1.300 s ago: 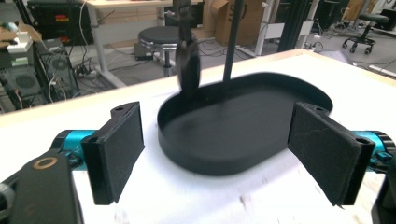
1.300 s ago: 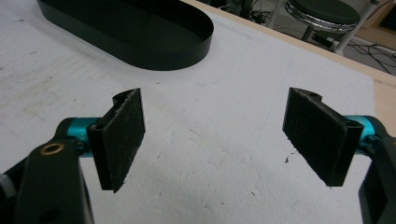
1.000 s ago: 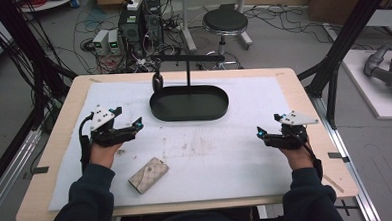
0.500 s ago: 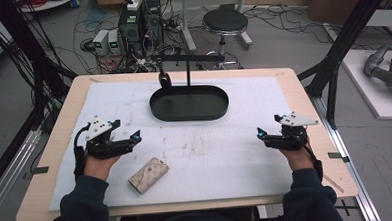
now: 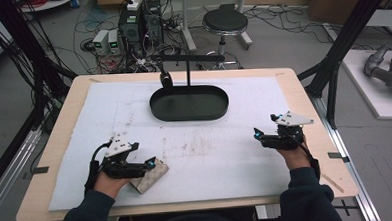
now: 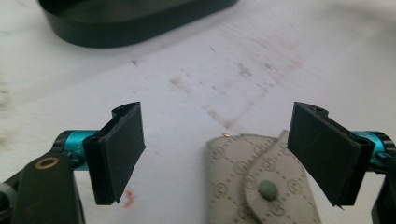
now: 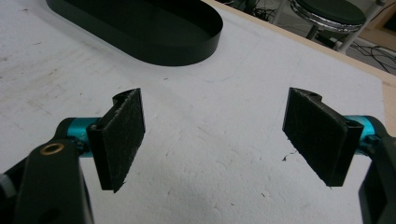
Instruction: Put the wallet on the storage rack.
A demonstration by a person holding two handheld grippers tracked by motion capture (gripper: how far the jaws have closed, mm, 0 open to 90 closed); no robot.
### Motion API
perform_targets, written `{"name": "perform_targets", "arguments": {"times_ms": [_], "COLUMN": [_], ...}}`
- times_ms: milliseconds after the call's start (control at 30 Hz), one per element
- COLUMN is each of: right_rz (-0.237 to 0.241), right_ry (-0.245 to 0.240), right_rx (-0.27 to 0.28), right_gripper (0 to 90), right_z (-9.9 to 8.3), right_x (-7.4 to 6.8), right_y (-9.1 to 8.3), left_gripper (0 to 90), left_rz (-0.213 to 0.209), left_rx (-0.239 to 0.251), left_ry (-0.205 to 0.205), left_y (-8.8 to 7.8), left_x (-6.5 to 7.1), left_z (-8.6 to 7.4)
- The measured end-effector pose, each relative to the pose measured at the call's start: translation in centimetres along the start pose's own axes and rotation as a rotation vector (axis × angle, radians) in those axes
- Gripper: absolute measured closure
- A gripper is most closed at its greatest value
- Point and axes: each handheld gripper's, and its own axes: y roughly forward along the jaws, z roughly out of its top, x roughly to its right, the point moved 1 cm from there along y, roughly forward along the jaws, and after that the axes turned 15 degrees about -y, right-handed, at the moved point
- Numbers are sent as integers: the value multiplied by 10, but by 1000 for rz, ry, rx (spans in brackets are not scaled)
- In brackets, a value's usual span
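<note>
Beige patterned snap-flap wallet point(image 6: 261, 182), lying flat on the white-covered bench point(image 5: 211, 155) between the left tool's point(image 6: 215, 154) parted jaws, looks light, soft and slightly slick, best pinched across its edges; the right tool point(image 7: 214, 140) hangs apart, empty.

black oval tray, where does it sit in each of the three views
High view: the black oval tray sits at the far centre of the table.
Left gripper view: its near wall runs along the top left, beyond the open jaws.
Right gripper view: it fills the upper left.
Shared landmark: the white mat under it.
</note>
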Motion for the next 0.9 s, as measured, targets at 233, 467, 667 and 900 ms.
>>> {"name": "perform_targets", "arguments": {"times_ms": [233, 467, 667, 900], "right_rz": [3, 0, 2, 0], "right_ry": [1, -3, 0, 3], "right_rx": [-1, 2, -2, -2], "right_gripper": [214, 215, 215, 215], "right_z": [0, 0, 1, 0], "right_x": [1, 0, 0, 0], "right_y": [1, 0, 0, -1], "left_gripper": [185, 226, 319, 344], "left_rz": [-55, -57, -45, 27], "left_rx": [-113, -212, -232, -202], "left_ry": [7, 52, 51, 66], "left_y": [12, 20, 22, 28], "left_x": [6, 8, 5, -2], "left_z": [-9, -15, -13, -1]}}
